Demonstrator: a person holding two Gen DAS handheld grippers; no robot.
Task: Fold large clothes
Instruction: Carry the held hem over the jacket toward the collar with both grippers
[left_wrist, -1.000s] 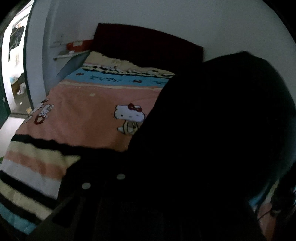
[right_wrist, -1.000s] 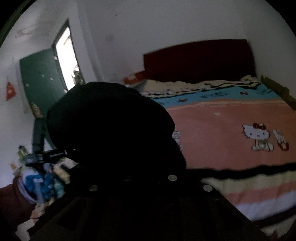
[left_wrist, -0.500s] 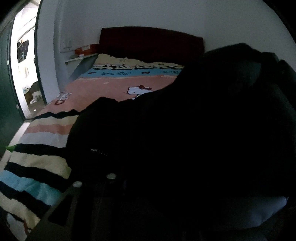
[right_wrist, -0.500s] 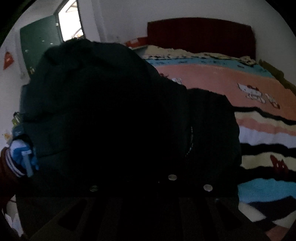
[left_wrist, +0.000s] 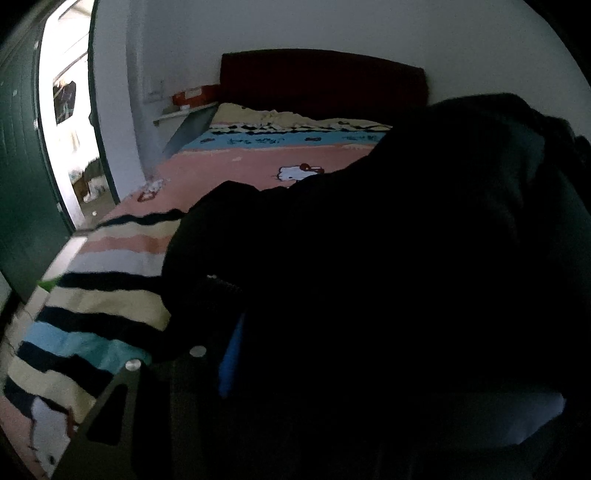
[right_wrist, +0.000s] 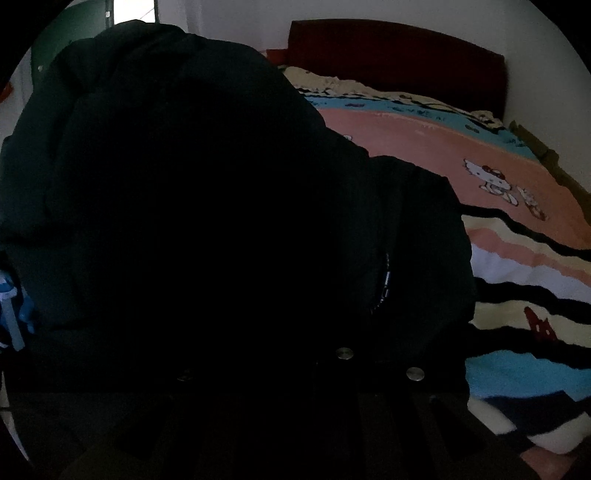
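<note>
A large black garment (left_wrist: 406, 240) lies heaped on the near, striped end of the bed's blanket (left_wrist: 103, 306) and fills most of both views. My left gripper (left_wrist: 295, 317) is at its left edge. Its jaws are opening: the left finger's blue pad (left_wrist: 229, 358) shows bare, while cloth hides the right finger. In the right wrist view the same garment (right_wrist: 184, 203) drapes over my right gripper (right_wrist: 295, 325), which is shut on a bunched part of it, fingertips buried in the dark cloth. A zipper (right_wrist: 386, 280) shows on its right side.
The pink cartoon-cat blanket (right_wrist: 424, 147) runs back to a dark red headboard (left_wrist: 321, 81). A wall shelf with a red box (left_wrist: 192, 98) is at the bed's left. A green door (left_wrist: 22, 184) and bright doorway (left_wrist: 70, 129) are further left. A blue and white object (right_wrist: 14, 314) sits at the right wrist view's left edge.
Both grippers came down and forward, bringing the black garment from the air onto the bed's striped end. The left jaws have parted, baring a blue pad.
</note>
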